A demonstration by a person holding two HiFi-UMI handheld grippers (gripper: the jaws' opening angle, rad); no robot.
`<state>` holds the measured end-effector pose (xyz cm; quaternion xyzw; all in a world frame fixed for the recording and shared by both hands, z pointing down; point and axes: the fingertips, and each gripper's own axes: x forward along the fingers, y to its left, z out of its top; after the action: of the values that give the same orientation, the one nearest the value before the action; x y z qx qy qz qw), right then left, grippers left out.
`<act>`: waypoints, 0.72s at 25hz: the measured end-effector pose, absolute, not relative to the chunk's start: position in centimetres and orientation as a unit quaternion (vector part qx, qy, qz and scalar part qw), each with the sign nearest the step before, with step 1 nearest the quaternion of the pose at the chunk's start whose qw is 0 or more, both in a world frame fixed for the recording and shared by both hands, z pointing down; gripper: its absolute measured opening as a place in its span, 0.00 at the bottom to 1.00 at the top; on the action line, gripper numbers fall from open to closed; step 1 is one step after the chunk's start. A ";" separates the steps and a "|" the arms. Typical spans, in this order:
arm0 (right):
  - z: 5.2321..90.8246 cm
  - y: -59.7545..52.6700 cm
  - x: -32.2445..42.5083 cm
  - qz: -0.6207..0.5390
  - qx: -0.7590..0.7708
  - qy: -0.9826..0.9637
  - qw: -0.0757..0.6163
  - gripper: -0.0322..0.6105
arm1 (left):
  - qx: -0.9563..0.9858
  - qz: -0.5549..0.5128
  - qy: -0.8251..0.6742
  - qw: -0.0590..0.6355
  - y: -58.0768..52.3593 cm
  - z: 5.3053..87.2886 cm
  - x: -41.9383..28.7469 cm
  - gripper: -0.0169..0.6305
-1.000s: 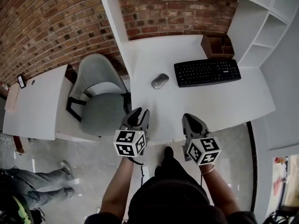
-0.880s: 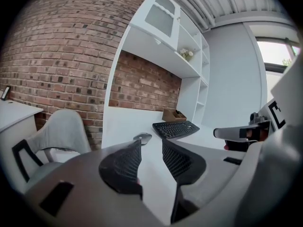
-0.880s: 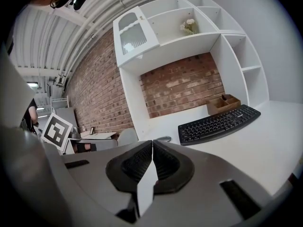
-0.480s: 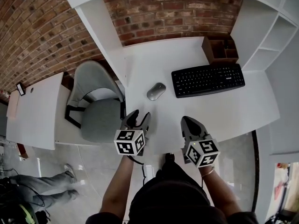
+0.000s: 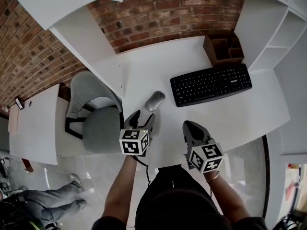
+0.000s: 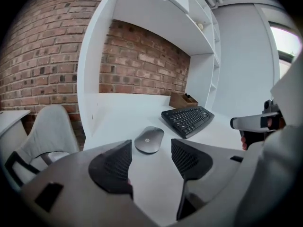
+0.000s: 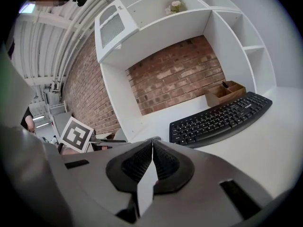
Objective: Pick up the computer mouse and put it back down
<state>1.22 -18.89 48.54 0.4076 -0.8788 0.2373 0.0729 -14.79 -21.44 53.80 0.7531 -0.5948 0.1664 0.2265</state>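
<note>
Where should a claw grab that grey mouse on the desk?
Take the mouse across its long sides, probably at mid-length: it lies flat and its domed top gives no hold. Come from the near edge of the desk; the left claw, jaws just opening and empty, points that way.

Head view: the cube (image 5: 206, 157) hides the rear of the right gripper (image 5: 189, 127). Ahead of it, the organizer (image 5: 221, 48) contents are too small to identify. To its left, the panel (image 5: 103, 68) hides part of the chair (image 5: 98, 123). Behind and left, a person's legs (image 5: 48, 199) are cut off by the edge. Right gripper view: the jaws, pressed together, hide the desk (image 7: 265, 141) directly ahead. High above, the shelf object (image 7: 176, 6) is too small to identify.
</note>
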 end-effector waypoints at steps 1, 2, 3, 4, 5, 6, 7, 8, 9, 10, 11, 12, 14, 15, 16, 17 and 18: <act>48.7 -19.1 1.2 0.239 0.408 -0.878 0.074 0.06 | 0.756 0.171 -0.591 0.225 -22.1 54.0 -14.7 0.41; 48.8 -19.3 1.1 0.240 0.410 -0.877 0.074 0.06 | 0.758 0.177 -0.587 0.223 -22.7 54.2 -14.6 0.42; 48.9 -19.5 1.0 0.242 0.411 -0.876 0.075 0.06 | 0.761 0.185 -0.582 0.220 -23.3 54.5 -14.6 0.42; 49.0 -19.6 0.9 0.243 0.413 -0.874 0.076 0.06 | 0.763 0.194 -0.577 0.216 -23.7 54.8 -14.5 0.44; 49.1 -19.7 0.9 0.245 0.416 -0.872 0.077 0.06 | 0.766 0.204 -0.572 0.213 -24.0 55.1 -14.5 0.44; 49.3 -19.8 0.9 0.247 0.419 -0.870 0.078 0.06 | 0.769 0.211 -0.566 0.211 -24.3 55.4 -14.4 0.45; 49.3 -19.9 0.9 0.249 0.423 -0.868 0.079 0.06 | 0.770 0.217 -0.561 0.211 -24.7 55.6 -14.3 0.46; 49.3 -20.0 1.0 0.250 0.425 -0.866 0.079 0.06 | 0.772 0.222 -0.557 0.212 -25.1 55.8 -14.2 0.47; 49.3 -20.2 1.0 0.249 0.428 -0.865 0.080 0.06 | 0.773 0.226 -0.553 0.213 -25.6 55.9 -14.1 0.48; 49.4 -20.3 1.0 0.249 0.430 -0.864 0.081 0.06 | 0.774 0.230 -0.549 0.214 -26.0 56.1 -14.0 0.49; 49.4 -20.4 1.0 0.249 0.433 -0.862 0.081 0.06 | 0.776 0.235 -0.545 0.215 -26.4 56.3 -13.9 0.50; 49.5 -20.4 1.0 0.250 0.437 -0.860 0.082 0.06 | 0.777 0.243 -0.540 0.214 -26.8 56.5 -13.8 0.50; 49.8 -20.4 1.0 0.254 0.443 -0.856 0.083 0.06 | 0.781 0.261 -0.528 0.207 -27.3 57.0 -13.6 0.50; 49.9 -20.4 1.0 0.255 0.445 -0.854 0.084 0.06 | 0.784 0.270 -0.520 0.204 -27.6 57.2 -13.4 0.50; 50.0 -20.4 1.0 0.256 0.448 -0.852 0.085 0.06 | 0.787 0.277 -0.512 0.203 -27.9 57.4 -13.2 0.50; 50.2 -20.5 1.0 0.257 0.450 -0.851 0.086 0.06 | 0.790 0.283 -0.505 0.203 -28.1 57.6 -13.0 0.50; 50.3 -20.5 1.0 0.258 0.453 -0.849 0.087 0.06 | 0.792 0.288 -0.499 0.205 -28.3 57.9 -12.9 0.50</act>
<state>0.98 -20.47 50.26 0.4527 -0.8490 0.2583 0.0871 -12.88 -28.27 57.86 0.7916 -0.4986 0.2881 0.2047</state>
